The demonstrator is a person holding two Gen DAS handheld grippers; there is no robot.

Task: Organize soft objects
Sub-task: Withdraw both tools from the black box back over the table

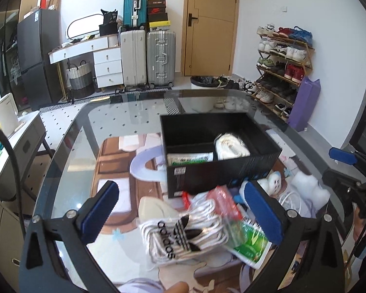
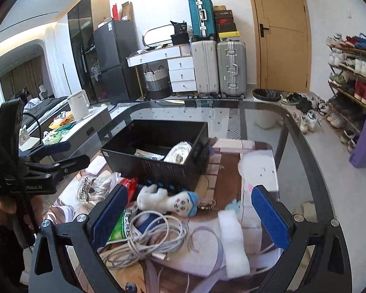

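1. The left gripper [image 1: 183, 212] hangs over a glass table [image 1: 68, 146] with its blue-padded fingers [image 1: 262, 212] spread wide; nothing is held between them.
2. Between the fingers lies a pack of white socks [image 1: 183, 236] with a black logo; a green and white packet [image 1: 250, 243] lies just beside it, under the right finger.
3. Beyond stands a black box [image 1: 222, 171]; inside it sit a white bundle [image 1: 231, 145] and a flat green-printed packet [image 1: 190, 158].
4. A small plush toy [image 1: 273, 182] lies right of the box; the right gripper [image 1: 353, 171] shows at the edge.
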